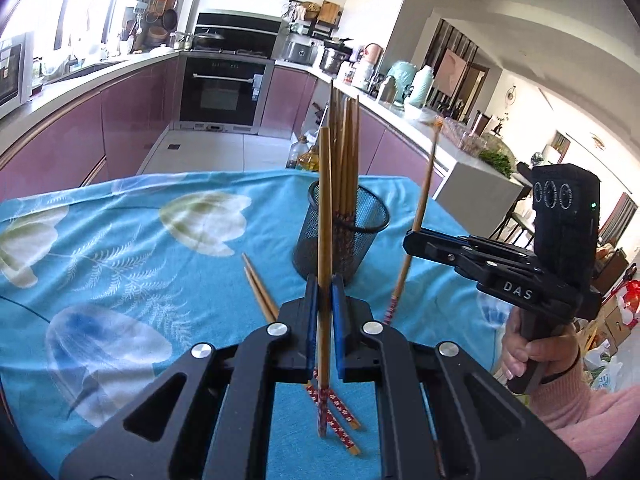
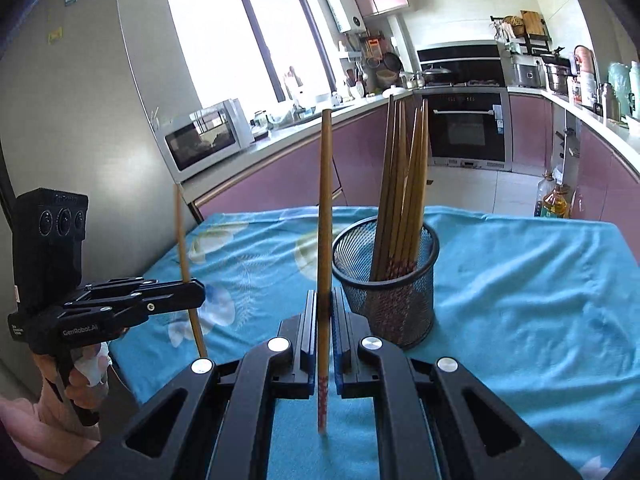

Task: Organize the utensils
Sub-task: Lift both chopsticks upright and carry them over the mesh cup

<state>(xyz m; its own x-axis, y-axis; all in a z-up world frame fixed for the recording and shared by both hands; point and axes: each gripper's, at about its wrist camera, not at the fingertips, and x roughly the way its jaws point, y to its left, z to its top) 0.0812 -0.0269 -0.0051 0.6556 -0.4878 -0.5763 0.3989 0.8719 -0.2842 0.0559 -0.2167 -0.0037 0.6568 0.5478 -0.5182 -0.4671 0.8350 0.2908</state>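
A black mesh cup [image 1: 362, 232] [image 2: 400, 304] stands on the blue flowered tablecloth [image 1: 120, 240] and holds several wooden chopsticks upright. My left gripper [image 1: 325, 292] is shut on one chopstick [image 1: 325, 200], held upright just in front of the cup. My right gripper [image 2: 325, 304] is shut on another chopstick [image 2: 325, 220], also upright, to the left of the cup in its own view. Each gripper shows in the other's view, the right one [image 1: 412, 236] right of the cup and the left one [image 2: 196, 292] left of it. Two more chopsticks [image 1: 260, 292] lie on the cloth beneath my left gripper.
The table edge falls off to a kitchen floor behind the cup. Purple cabinets, an oven [image 2: 466, 128] and a microwave [image 2: 204, 138] line the far walls. Oil bottles [image 2: 554, 200] stand on the floor by the table's far right corner.
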